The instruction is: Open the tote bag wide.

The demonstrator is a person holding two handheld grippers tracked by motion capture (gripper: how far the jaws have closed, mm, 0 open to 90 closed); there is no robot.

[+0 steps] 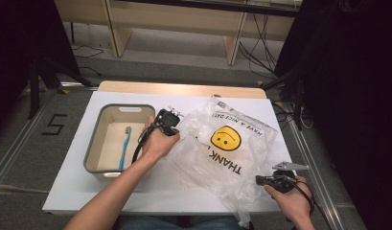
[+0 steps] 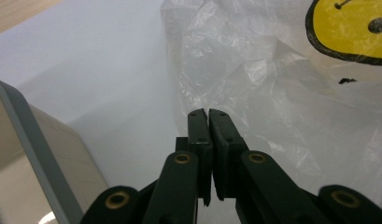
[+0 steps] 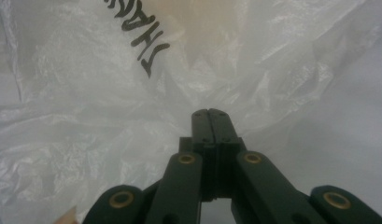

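Observation:
A crumpled clear plastic bag (image 1: pixel 227 158) with a yellow smiley and black lettering lies on the white table (image 1: pixel 78 191). Left of it stands a grey bin (image 1: pixel 119 109) with a blue toothbrush (image 1: pixel 124 146) inside. My left gripper (image 1: pixel 170 115) hovers between the bin and the bag's left edge. In the left gripper view its jaws (image 2: pixel 208 112) stand almost together with only a thin slit and nothing between them, the bag (image 2: pixel 272 84) just beyond. My right gripper (image 1: pixel 258 180) is at the bag's near right edge, shut (image 3: pixel 210 112), and the bag's folds (image 3: pixel 109 116) gather at its tips.
The bin's grey rim (image 2: pixel 34 154) sits close at the left gripper's left side. The table's wooden far edge (image 1: pixel 184 88) lies behind the bag. Dark stands and cables (image 1: pixel 260 52) flank the table on the floor.

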